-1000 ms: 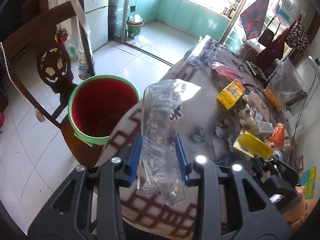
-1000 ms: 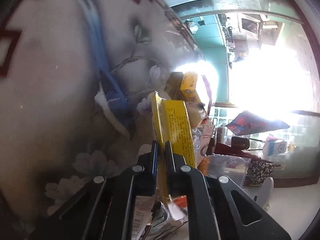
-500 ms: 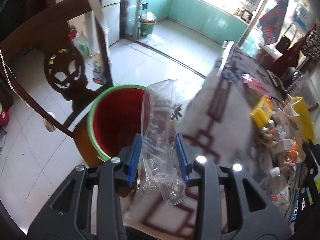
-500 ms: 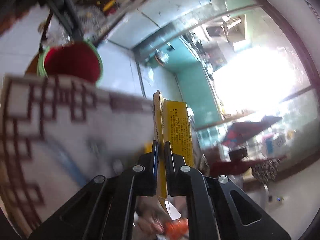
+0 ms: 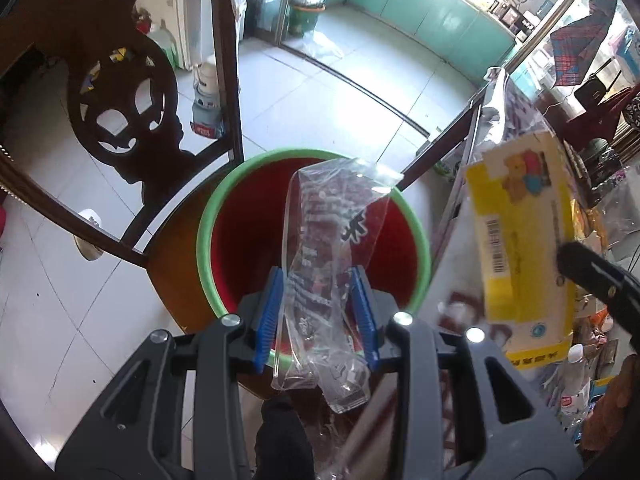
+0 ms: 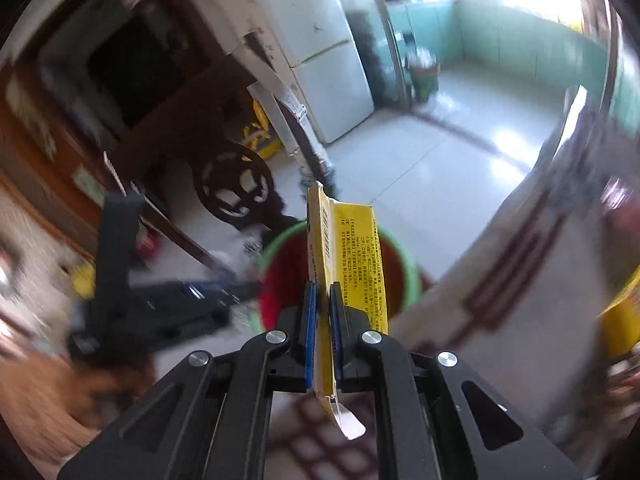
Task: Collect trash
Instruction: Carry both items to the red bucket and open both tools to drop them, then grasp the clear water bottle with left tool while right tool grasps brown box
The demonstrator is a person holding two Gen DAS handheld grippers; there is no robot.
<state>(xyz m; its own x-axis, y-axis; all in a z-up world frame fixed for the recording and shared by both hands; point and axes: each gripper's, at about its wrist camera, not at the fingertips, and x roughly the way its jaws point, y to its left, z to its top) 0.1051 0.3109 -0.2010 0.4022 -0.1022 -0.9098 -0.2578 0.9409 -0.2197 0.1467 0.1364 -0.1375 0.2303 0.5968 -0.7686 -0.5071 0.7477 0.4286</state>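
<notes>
My left gripper (image 5: 320,312) is shut on a clear plastic bag (image 5: 328,256) and holds it over the open mouth of a red bin with a green rim (image 5: 248,240). My right gripper (image 6: 323,328) is shut on a flattened yellow carton (image 6: 352,256), held upright above the table edge with the bin (image 6: 400,268) just beyond it. The carton also shows at the right of the left wrist view (image 5: 520,232), beside the bin. The left gripper shows blurred at the left of the right wrist view (image 6: 172,300).
A dark wooden chair (image 5: 120,120) stands to the left of the bin, which rests on its seat. The table with a patterned cloth (image 6: 520,280) lies to the right, cluttered with packets and bottles (image 5: 576,368). White tiled floor (image 5: 320,80) and a fridge (image 6: 332,60) lie beyond.
My left gripper moved left off the table until the bag hangs over the bin. My right gripper lifted the yellow carton off the table and swung it toward the bin.
</notes>
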